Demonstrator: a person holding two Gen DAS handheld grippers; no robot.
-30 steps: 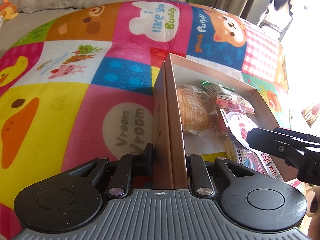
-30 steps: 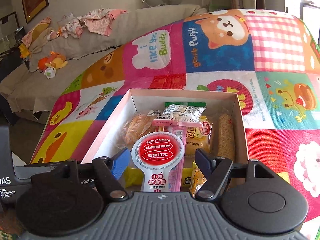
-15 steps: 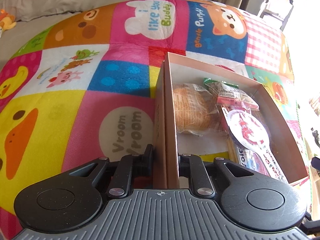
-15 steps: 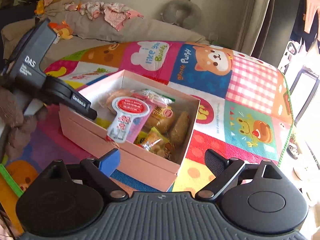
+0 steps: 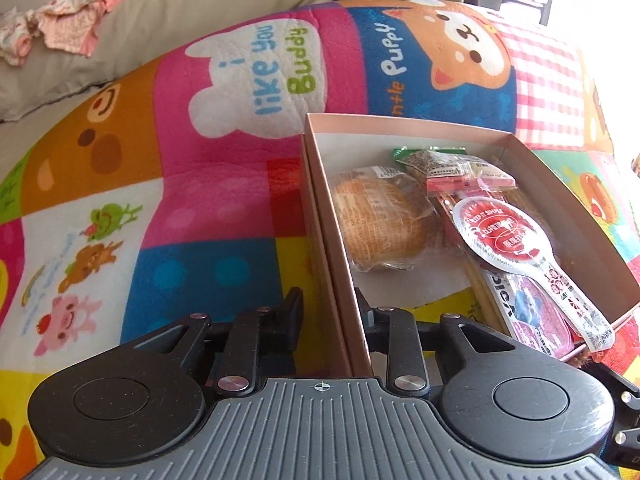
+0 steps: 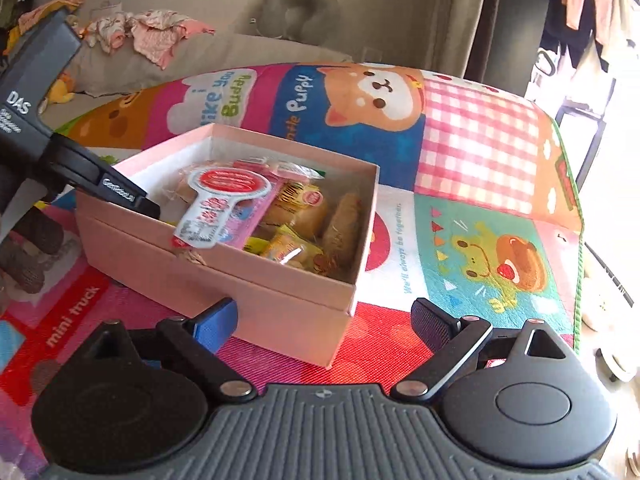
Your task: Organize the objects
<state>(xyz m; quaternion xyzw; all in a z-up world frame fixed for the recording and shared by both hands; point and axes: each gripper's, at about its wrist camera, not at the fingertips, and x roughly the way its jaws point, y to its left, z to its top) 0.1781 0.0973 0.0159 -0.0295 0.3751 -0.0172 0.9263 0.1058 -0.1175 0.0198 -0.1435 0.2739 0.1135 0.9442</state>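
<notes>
A pink cardboard box (image 5: 400, 122) sits on the play mat and holds several wrapped snacks. On top lies a round red-lidded jelly pack (image 5: 504, 232), beside a wrapped bun (image 5: 380, 228) and a green-edged packet (image 5: 436, 158). My left gripper (image 5: 328, 312) straddles the box's left wall; its jaws are opening, with a gap showing on the outer side. In the right wrist view the same box (image 6: 280, 304) lies just ahead, with the jelly pack (image 6: 228, 184) leaning on its near rim. My right gripper (image 6: 324, 320) stands open and empty in front of the box's near corner.
The colourful play mat (image 6: 472, 152) spreads all round the box; its right edge (image 6: 576, 240) drops to the floor. A beige sofa (image 5: 160, 20) with strewn clothes lies behind. A person's gloved hand (image 6: 24, 256) carries the left gripper's body (image 6: 36, 92) at the box's left.
The right gripper let go of the jelly pack into the box, widened and drew back to the box's near corner. The left gripper's jaws loosened from the wall they pinched.
</notes>
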